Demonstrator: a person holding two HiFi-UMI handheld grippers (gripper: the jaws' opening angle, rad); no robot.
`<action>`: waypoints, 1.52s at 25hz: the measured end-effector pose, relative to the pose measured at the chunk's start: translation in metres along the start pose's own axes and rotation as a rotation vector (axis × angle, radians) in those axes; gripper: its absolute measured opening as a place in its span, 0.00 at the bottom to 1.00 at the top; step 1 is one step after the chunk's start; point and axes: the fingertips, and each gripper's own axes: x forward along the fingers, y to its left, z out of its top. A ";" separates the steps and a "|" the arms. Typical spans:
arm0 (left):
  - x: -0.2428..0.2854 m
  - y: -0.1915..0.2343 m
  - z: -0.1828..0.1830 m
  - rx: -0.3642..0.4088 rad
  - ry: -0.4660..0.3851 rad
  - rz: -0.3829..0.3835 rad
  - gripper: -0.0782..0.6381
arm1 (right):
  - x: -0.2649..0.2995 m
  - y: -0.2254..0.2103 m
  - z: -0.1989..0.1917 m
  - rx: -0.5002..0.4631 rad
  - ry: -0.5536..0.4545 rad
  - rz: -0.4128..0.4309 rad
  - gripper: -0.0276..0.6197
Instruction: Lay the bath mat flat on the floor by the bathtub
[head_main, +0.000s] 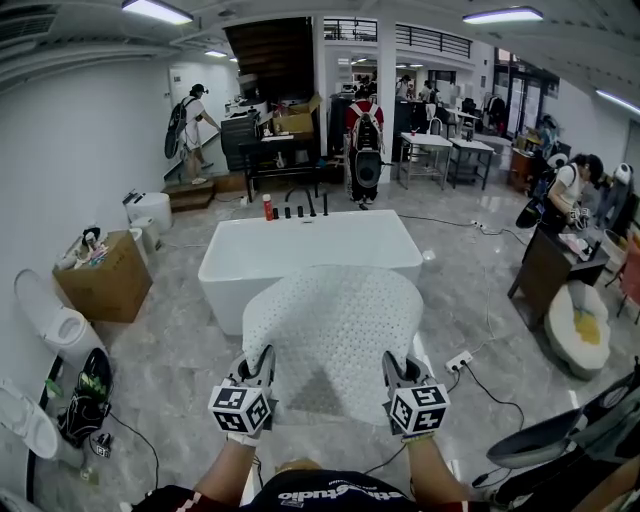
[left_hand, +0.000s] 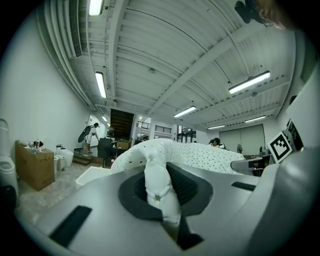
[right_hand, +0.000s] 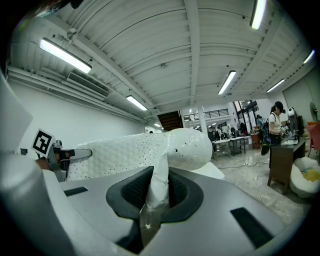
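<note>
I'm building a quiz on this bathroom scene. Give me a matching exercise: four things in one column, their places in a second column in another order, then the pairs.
1. white dotted bath mat
2. white rectangular bathtub
3. brown cardboard box
4. red bottle

A. at the bathtub's far edge
B. on the grey floor, left of the bathtub in the head view
C. held up by the left gripper and right gripper
D. beyond the lifted mat, ahead of the person

Pairs: 1-C, 2-D, 3-B, 4-A
</note>
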 end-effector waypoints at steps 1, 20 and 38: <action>-0.001 -0.001 -0.001 -0.001 0.000 0.002 0.16 | 0.000 0.000 -0.001 0.000 0.004 0.003 0.13; -0.002 -0.012 0.012 0.012 -0.006 0.038 0.16 | -0.005 -0.004 0.014 0.000 0.001 0.046 0.14; 0.032 0.040 -0.003 -0.016 0.023 0.071 0.16 | 0.060 0.001 0.001 0.019 0.056 0.052 0.14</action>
